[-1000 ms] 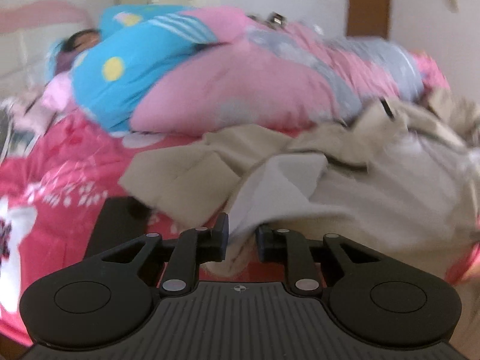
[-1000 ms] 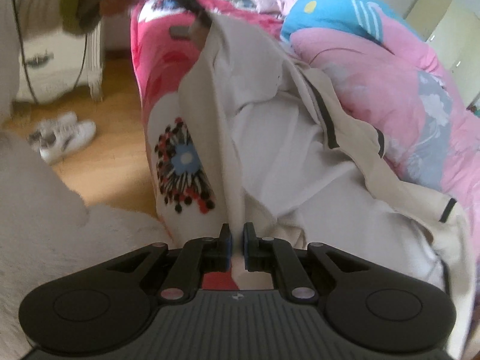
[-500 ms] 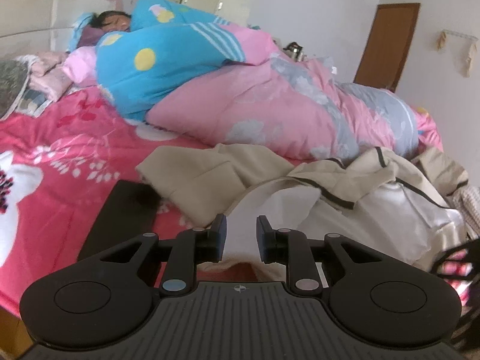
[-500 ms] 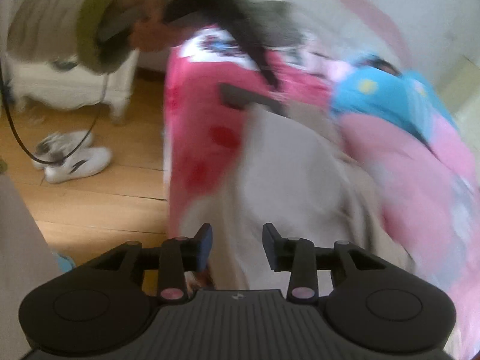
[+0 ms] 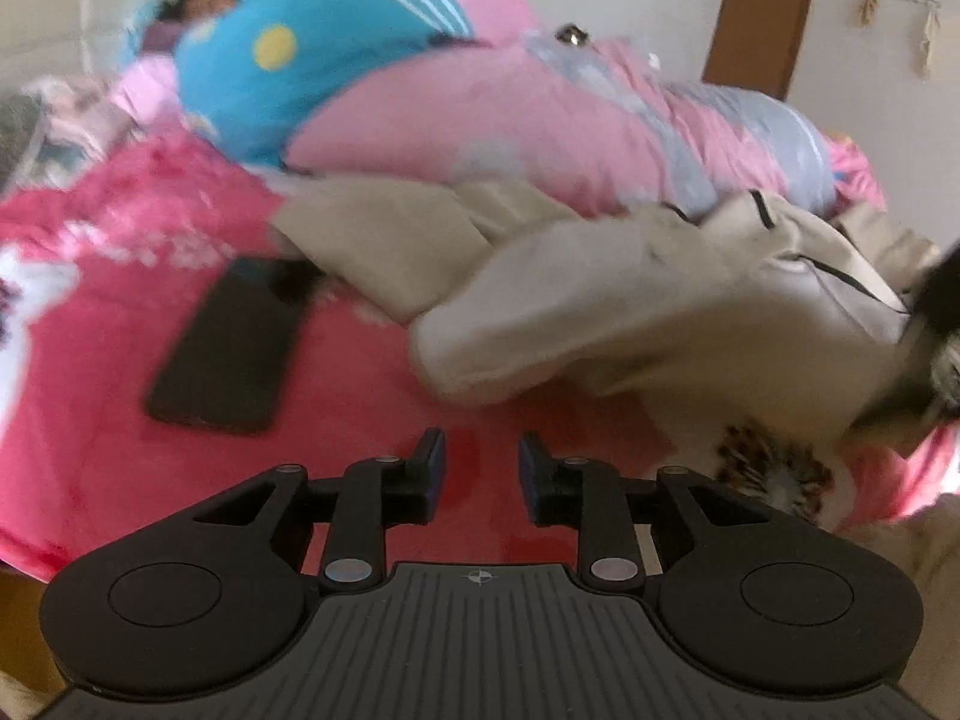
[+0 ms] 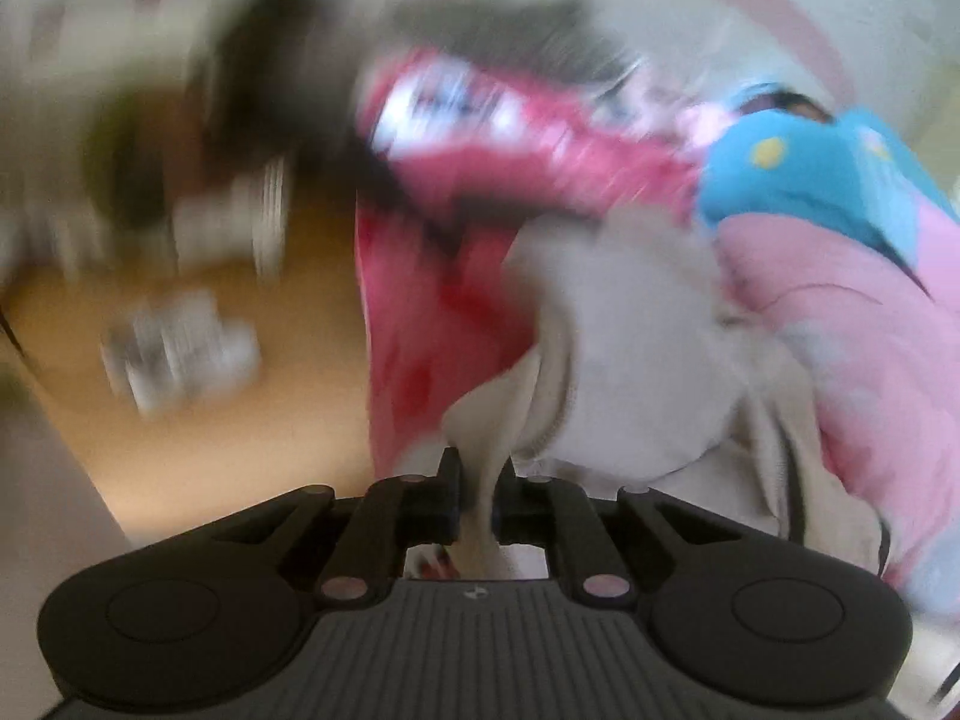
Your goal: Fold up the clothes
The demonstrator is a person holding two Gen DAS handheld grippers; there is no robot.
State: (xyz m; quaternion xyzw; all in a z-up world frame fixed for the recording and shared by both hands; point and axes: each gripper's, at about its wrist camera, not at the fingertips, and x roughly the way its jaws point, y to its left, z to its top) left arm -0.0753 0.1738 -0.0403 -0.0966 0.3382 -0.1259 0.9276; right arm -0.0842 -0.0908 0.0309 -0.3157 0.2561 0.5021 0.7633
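Pinching a bunched strip of the beige garment [image 6: 630, 360], the right gripper [image 6: 477, 495] has cloth squeezed between both pads and its jaws are closing on it. Fabric runs up and away from the fingers into a rumpled heap on the bed. That view is heavily motion-blurred; details past the cloth are mushy.

Left gripper [image 5: 477, 468]: jaws opening, a clear gap between the pads, nothing in it. It hangs over bare pink bedsheet [image 5: 360, 396], near the garment's closest fold but not touching it.

Garment position, left wrist view: crumpled across the middle and right of the bed, lying on the pink sheet and butting against the pink quilt [image 5: 540, 120] behind it. Thin dark trim lines show on its far right part. Its near edge curls up off the sheet.

Other stuff:
- black phone [image 5: 231, 348] flat on the sheet, left of the garment, its top corner just beside the cloth
- a person lying under the blue and pink bedding at the head of the bed
- brown door [image 5: 765, 15] on the back wall
- white shoes [image 6: 180, 354] on the wooden floor beside the bed, blurred
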